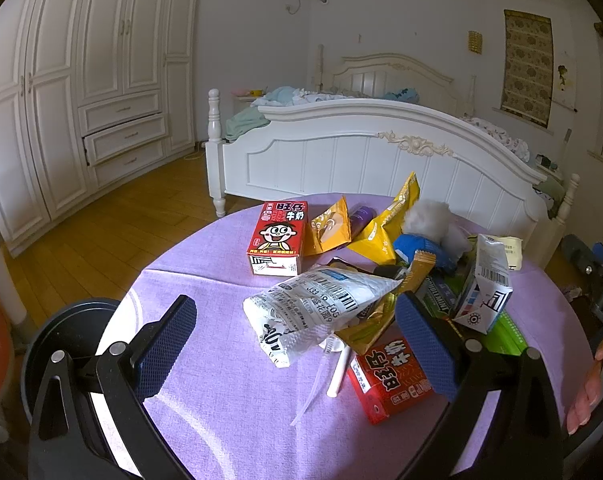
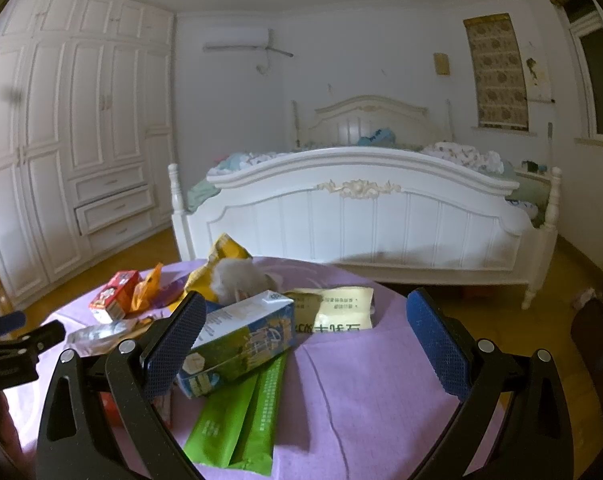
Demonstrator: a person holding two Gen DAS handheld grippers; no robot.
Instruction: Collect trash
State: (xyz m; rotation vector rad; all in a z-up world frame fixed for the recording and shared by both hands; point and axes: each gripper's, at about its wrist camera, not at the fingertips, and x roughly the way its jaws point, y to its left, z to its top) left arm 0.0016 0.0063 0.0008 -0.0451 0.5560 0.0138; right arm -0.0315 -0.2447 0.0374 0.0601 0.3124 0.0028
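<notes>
Trash lies on a round table with a purple cloth [image 1: 221, 400]. My left gripper [image 1: 297, 344] is open, its jaws either side of a white printed plastic bag [image 1: 321, 308]. A red milk carton [image 1: 393, 380] lies by its right finger, and another red carton [image 1: 279, 236] stands farther back beside yellow snack packets [image 1: 385, 224]. My right gripper [image 2: 305, 344] is open over a blue and white carton [image 2: 241, 340] and a green packet [image 2: 241, 420]. A cream packet [image 2: 333, 312] lies behind.
A white bed [image 2: 361, 216] stands beyond the table and white wardrobes [image 1: 81, 80] line the left wall. A dark round bin [image 1: 65, 344] sits below the table's left edge. A grey fluffy ball [image 1: 429, 216] lies among the trash. The floor is wooden.
</notes>
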